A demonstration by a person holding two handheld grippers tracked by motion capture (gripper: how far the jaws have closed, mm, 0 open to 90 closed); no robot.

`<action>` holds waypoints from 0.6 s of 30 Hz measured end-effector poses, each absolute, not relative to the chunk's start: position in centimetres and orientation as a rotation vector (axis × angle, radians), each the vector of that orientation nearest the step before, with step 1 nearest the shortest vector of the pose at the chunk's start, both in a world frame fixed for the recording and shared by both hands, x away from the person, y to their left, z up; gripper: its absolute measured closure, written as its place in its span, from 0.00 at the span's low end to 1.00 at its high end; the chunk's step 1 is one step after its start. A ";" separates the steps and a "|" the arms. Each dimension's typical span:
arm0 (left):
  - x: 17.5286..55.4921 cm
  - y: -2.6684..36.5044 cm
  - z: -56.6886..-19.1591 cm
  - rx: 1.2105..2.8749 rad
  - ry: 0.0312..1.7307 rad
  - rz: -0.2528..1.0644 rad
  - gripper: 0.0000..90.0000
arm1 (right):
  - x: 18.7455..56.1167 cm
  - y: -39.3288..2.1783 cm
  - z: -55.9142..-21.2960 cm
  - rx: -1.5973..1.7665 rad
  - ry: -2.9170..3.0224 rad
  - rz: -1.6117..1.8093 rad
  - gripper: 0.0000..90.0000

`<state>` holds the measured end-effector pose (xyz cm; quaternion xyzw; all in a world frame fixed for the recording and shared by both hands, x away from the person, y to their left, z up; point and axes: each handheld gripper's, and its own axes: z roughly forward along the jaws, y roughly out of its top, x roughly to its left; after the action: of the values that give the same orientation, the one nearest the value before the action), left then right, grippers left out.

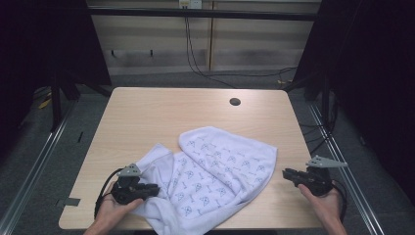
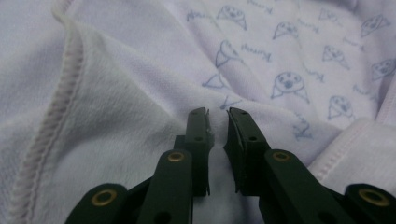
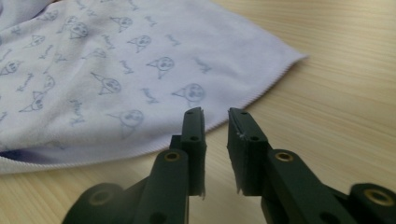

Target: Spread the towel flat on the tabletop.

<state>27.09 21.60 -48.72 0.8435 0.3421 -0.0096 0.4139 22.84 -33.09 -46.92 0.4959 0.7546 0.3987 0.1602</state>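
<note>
The towel (image 1: 215,171) lay crumpled at the near edge of the table (image 1: 161,107), one corner hanging over. My left hand-held gripper (image 2: 217,112) stood slightly parted over a fold, pinching nothing; the right hand-held gripper (image 3: 215,112), likewise parted, was short of the hem. I judged either might catch two layers. A cable hole (image 1: 235,102) lay well clear; nothing obstructed.

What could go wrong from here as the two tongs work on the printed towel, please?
1. The left tongs sit over bunched folds of the towel with only a narrow gap between the jaws, so they may pinch several layers.
2. The right tongs are off the cloth, short of its hem, and may close on nothing.
3. The towel overhangs the near edge of the table, so a tug could drag it off.
</note>
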 end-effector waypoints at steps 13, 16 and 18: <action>33.6 20.1 -48.5 2.106 0.876 0.132 0.92 | 30.9 -20.9 -47.7 1.173 2.379 1.124 0.62; 33.2 20.1 -49.9 2.182 0.856 0.165 1.00 | 32.1 -18.8 -48.8 1.156 2.447 1.161 0.57; 32.9 20.2 -49.6 2.213 0.862 0.154 1.00 | 32.0 -18.4 -48.8 1.144 2.470 1.181 0.56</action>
<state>32.89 20.24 -49.59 0.8631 0.3364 0.0600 0.3718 31.95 -18.37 -48.75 0.3841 0.8293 0.3964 0.0869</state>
